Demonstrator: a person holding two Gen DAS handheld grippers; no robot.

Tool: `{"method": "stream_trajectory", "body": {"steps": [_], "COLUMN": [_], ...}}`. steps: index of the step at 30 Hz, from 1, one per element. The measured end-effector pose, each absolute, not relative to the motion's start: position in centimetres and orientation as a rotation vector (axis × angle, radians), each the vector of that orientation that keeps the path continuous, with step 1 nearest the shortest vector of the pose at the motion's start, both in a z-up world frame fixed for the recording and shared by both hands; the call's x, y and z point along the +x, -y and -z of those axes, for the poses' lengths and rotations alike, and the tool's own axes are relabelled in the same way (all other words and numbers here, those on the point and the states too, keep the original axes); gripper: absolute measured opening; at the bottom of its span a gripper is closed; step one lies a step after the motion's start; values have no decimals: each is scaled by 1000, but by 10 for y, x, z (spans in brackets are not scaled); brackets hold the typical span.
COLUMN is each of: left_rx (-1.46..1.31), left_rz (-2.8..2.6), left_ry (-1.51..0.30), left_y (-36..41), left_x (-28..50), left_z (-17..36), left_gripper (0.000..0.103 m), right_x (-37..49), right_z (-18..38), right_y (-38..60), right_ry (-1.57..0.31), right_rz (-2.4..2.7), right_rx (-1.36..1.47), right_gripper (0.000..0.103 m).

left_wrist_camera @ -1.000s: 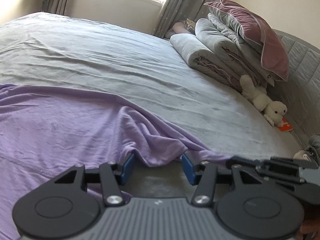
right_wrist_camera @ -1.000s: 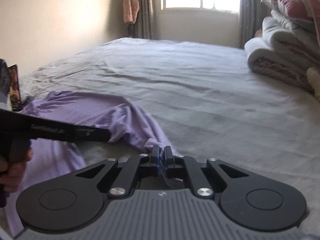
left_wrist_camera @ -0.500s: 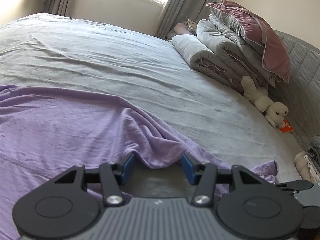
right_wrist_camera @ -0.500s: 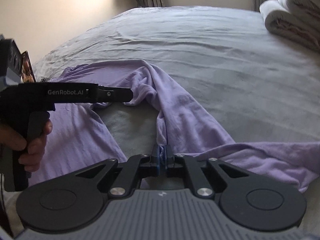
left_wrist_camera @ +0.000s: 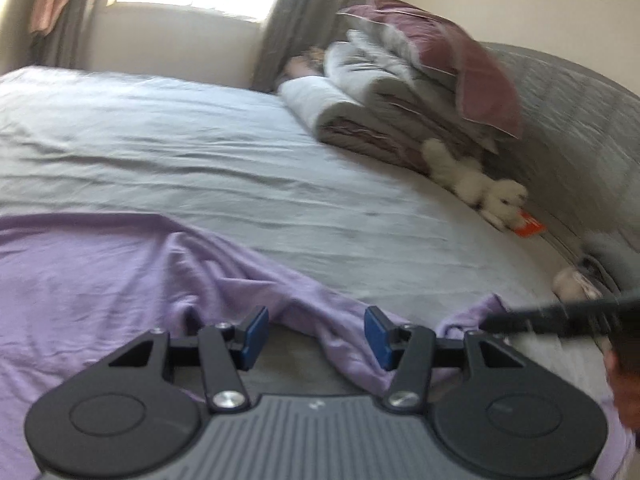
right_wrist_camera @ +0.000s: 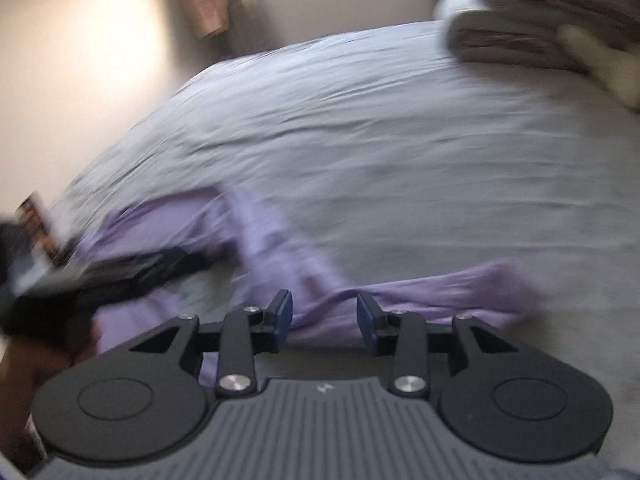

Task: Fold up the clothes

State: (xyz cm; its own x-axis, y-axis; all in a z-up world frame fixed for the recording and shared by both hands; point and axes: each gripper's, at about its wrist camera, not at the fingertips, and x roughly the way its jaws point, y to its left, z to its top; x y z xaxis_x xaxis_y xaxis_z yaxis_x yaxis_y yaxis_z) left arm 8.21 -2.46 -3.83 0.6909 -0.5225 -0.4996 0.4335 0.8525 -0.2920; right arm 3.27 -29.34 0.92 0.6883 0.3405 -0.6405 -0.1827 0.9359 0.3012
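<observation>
A lilac garment (left_wrist_camera: 100, 280) lies spread on the grey bed (left_wrist_camera: 200, 152), one sleeve (right_wrist_camera: 460, 284) stretched out to the right. My left gripper (left_wrist_camera: 316, 336) hangs open over a raised fold of the cloth, and its blue pads (left_wrist_camera: 256, 334) do not press on it. My right gripper (right_wrist_camera: 325, 316) has its jaws opening. The lilac cloth lies low between them, free of the pads (right_wrist_camera: 366, 318). Each gripper shows in the other's view: the right gripper (left_wrist_camera: 560, 314) as a dark bar, the left gripper (right_wrist_camera: 120, 272) as a blur held by a hand (right_wrist_camera: 24, 364).
Folded quilts (left_wrist_camera: 372, 112) under a pink pillow (left_wrist_camera: 460, 60) are stacked at the bed's far right by the padded headboard (left_wrist_camera: 580, 128). A white plush toy (left_wrist_camera: 480, 188) and an orange item (left_wrist_camera: 530, 226) lie beside them. Window and curtains (left_wrist_camera: 296, 12) stand behind.
The right gripper, shut on the lilac cloth before, has opened and let it go after drawing the sleeve out to the right. Both views have rolled and blurred. The left gripper shifted slightly.
</observation>
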Motion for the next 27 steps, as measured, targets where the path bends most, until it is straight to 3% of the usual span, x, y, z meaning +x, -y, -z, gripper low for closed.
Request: {"method": "stream_trajectory", "body": {"steps": [13,15,16,17,18,20,27], "left_rx": [-19,-29,-34,-37,-40,-54,-138], "left_rz": [716,704,698,685,666,633,600], "left_ry": [-652,-654,-654,-657,-662,-673,-699], "left_y": [72,72,71,70,69,66,58], "left_x": [66,67,68,68,70,73,80], "left_z": [60,62,62,62,63,63,62], "left_gripper": [53,51,48,36,22,6,2], "right_x": [48,54,56,58,59,56,44], "right_z": [20,24,24,25,26,25,9], "right_y": [337,335,335,336,337,340,358], "right_ry": [-700,-691,-688,-685,-681,-668,-636], "right_rz": [39,55,64,73,81,91,84], "right_rx": [282,259,247,234,223,222,289], "right_gripper": [42,35,17,4,4,2,2]}}
